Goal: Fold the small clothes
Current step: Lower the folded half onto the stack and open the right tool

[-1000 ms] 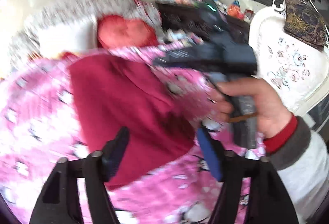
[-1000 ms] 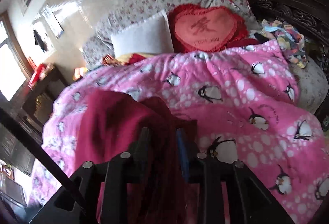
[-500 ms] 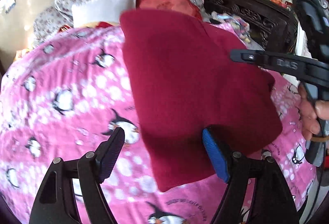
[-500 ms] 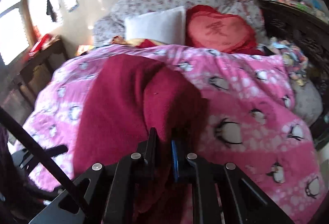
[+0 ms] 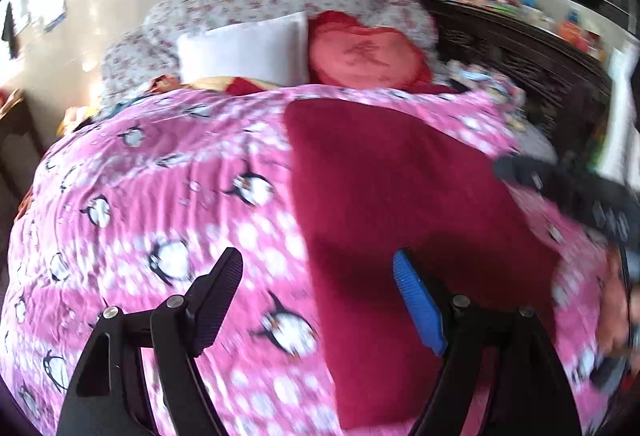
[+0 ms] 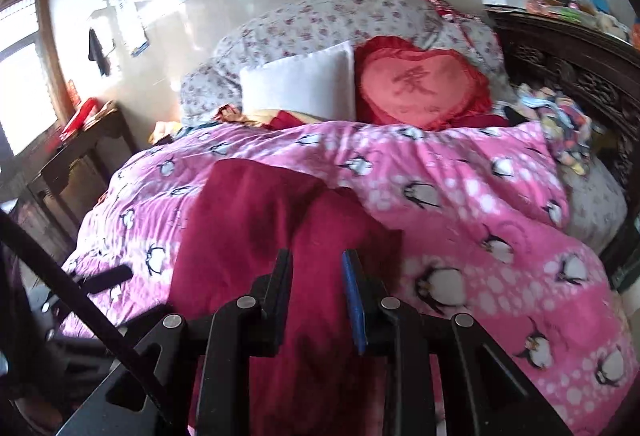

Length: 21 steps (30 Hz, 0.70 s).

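Observation:
A dark red garment (image 5: 400,187) lies spread flat on the pink penguin blanket (image 5: 140,195). My left gripper (image 5: 318,300) stands open over the garment's near left edge, the blue pad above the red cloth and the black pad above the blanket, holding nothing. In the right wrist view the same garment (image 6: 248,220) runs under my right gripper (image 6: 316,296). Its jaws are opening, and the red cloth shows in the gap between them with the pads off it. The right tool's body (image 5: 580,191) shows blurred at the right of the left wrist view.
A white pillow (image 6: 304,87), a red heart cushion (image 6: 420,87) and a floral bolster (image 6: 320,23) lie at the head of the bed. Loose clothes (image 6: 560,115) are heaped by the dark carved bed frame (image 6: 580,71) on the right. A dark side table (image 6: 80,139) stands at the left.
The red garment hung raised before and now lies flat on the blanket. The right jaws were pinched on its cloth and have since parted. My left gripper swung left along its edge.

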### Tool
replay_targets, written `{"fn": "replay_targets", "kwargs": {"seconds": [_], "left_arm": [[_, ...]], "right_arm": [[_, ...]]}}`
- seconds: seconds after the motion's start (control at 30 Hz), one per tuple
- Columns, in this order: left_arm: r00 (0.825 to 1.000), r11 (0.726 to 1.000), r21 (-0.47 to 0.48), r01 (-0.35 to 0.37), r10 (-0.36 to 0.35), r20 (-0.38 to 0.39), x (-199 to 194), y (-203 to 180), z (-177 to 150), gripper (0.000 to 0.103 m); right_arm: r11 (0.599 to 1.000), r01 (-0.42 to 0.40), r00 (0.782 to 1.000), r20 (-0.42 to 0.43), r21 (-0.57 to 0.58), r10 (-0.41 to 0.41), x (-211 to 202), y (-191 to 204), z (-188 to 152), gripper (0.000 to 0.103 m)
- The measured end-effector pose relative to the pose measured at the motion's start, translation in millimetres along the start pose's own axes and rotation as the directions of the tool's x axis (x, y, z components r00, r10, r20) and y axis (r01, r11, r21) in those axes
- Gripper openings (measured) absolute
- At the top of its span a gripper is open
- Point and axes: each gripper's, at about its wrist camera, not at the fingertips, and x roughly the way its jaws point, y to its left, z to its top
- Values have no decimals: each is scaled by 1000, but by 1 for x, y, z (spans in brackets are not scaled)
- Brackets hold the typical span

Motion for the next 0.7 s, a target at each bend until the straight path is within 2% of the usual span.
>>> {"fn": "replay_targets", "kwargs": {"seconds": [0.13, 0.17, 0.23, 0.33, 0.43, 0.53, 0.7], "left_arm": [[999, 999, -32, -16, 14, -38, 33, 2, 17, 77], [999, 999, -30, -16, 15, -45, 41, 2, 19, 80], [998, 1000, -14, -20, 19, -58, 55, -4, 21, 84], [998, 1000, -5, -26, 26, -49, 61, -9, 22, 84], [999, 1000, -17, -18, 18, -47, 51, -5, 21, 84], [999, 999, -36, -11, 10, -36, 34, 1, 12, 84], [1000, 999, -54, 3, -4, -20, 11, 4, -14, 84]], "right_arm": [[999, 33, 998, -59, -5, -33, 40, 0, 4, 24], [996, 84, 992, -91, -23, -85, 55, -2, 3, 16], [991, 130, 984, -115, -41, -134, 73, -10, -1, 13], [996, 92, 989, -115, 15, -90, 86, -27, -4, 12], [997, 65, 991, -120, 36, -60, 74, -28, -1, 12], [999, 34, 995, -95, 30, -31, 39, -18, -3, 17], [997, 19, 997, -68, -71, -24, -18, 12, -40, 17]]}}
